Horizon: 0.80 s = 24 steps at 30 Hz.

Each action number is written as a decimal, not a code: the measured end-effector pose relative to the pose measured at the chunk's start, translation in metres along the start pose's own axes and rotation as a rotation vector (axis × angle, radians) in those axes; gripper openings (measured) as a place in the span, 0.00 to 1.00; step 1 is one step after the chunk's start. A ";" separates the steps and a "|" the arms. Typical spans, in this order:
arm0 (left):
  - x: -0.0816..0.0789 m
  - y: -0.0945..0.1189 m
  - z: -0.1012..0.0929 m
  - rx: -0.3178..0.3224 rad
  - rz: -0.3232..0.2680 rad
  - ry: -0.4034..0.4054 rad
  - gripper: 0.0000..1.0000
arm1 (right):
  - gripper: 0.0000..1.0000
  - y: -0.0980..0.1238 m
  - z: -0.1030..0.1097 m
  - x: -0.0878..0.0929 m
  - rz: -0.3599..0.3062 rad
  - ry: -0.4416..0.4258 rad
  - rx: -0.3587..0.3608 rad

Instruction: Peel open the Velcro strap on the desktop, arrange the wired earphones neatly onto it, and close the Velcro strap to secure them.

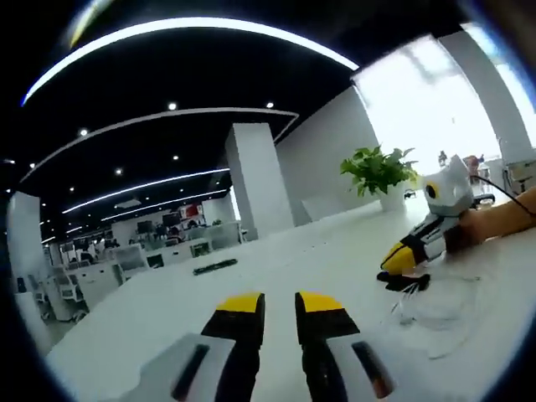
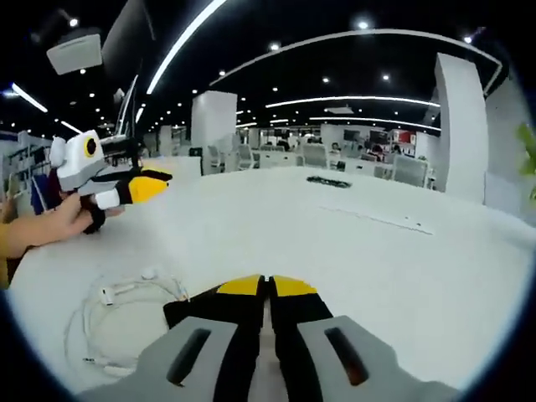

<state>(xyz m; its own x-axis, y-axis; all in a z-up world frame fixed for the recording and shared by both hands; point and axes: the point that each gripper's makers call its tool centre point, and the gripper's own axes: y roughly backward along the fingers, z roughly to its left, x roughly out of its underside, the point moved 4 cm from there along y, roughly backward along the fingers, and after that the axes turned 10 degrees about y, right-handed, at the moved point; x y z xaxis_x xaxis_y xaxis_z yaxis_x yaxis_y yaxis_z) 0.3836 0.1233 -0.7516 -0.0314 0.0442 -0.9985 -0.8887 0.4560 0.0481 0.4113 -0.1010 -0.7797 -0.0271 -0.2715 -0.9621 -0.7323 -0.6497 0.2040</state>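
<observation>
Left gripper view: left gripper (image 1: 279,303), jaws slightly apart, empty, above desk (image 1: 276,251). Right gripper (image 2: 268,286): jaws closed on black strap (image 2: 180,311). Earphones (image 2: 126,306) loose on desk, beside strap.

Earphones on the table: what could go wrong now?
The earphones lie in loose loops right beside the right tongs, which seem to pinch the Velcro strap. Peeling the strap could snag the thin wire and drag it. The left tongs hang open, holding nothing steady.
</observation>
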 end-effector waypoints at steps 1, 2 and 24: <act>0.002 0.001 0.005 -0.018 0.006 0.022 0.19 | 0.05 0.003 -0.004 -0.002 -0.017 -0.026 0.019; 0.004 0.001 0.007 -0.022 0.013 0.038 0.19 | 0.05 0.006 -0.007 -0.003 -0.033 -0.057 0.034; 0.019 0.050 -0.005 -0.149 -0.027 0.208 0.21 | 0.22 0.070 -0.029 -0.002 -0.174 -0.239 0.350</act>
<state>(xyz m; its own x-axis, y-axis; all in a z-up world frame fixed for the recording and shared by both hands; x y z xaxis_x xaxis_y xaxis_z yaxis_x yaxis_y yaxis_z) 0.3359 0.1422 -0.7684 -0.0864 -0.1570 -0.9838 -0.9476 0.3179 0.0325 0.3794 -0.1667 -0.7580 -0.0098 0.0185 -0.9998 -0.9247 -0.3807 0.0020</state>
